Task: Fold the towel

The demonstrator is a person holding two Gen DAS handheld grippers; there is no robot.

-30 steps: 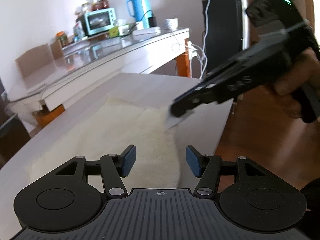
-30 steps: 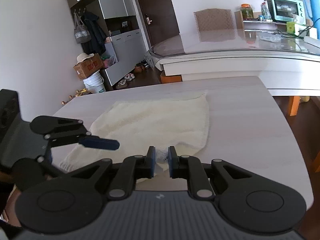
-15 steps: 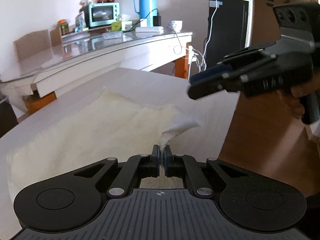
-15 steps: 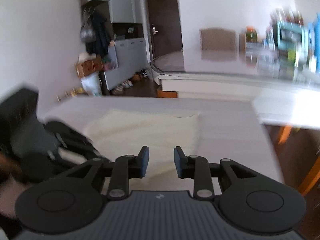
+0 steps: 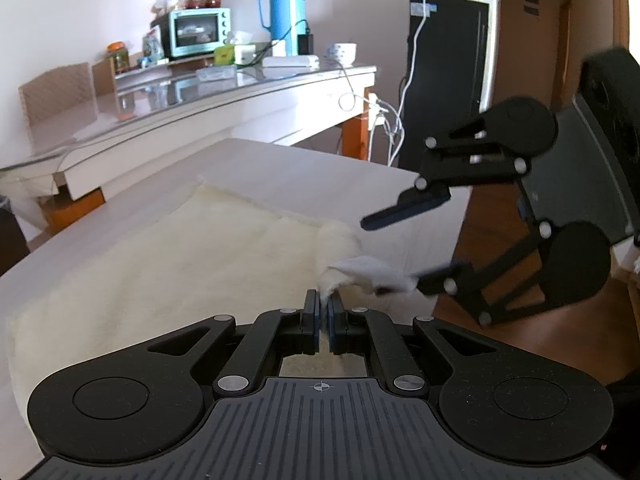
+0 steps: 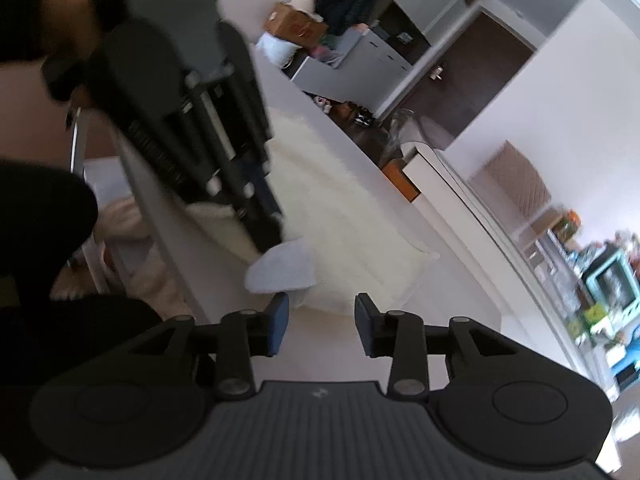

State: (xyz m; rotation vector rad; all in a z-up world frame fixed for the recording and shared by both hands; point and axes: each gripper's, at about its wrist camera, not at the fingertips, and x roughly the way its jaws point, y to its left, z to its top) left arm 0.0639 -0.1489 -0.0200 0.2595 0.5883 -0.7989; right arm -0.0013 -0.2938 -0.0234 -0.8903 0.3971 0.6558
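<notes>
Now the left gripper [image 5: 324, 314] has clenched its fingers on the near corner of the towel [image 5: 168, 264]; a second ago those fingers stood apart with the cloth merely lying between them. The towel, cream and fluffy, lies spread on the pale surface [image 5: 320, 164], and only that corner is pinched up off it, with a small white flap [image 5: 372, 274] standing out to the right of the grip.

The right gripper [image 6: 322, 322] has let that same corner go: its fingers were closed on it a second ago, have just been opening, and now stand released with nothing between them. In the left wrist view it hangs just beside the flap, rolled onto its side, one finger [image 5: 404, 210] above the flap and the other at the flap's outer edge.

So the corner has passed from the right hand to the left. By the look of it the fold itself has not begun; the right gripper is free to take another corner or edge, and the left's hold must stay firm on the thin cloth.
</notes>
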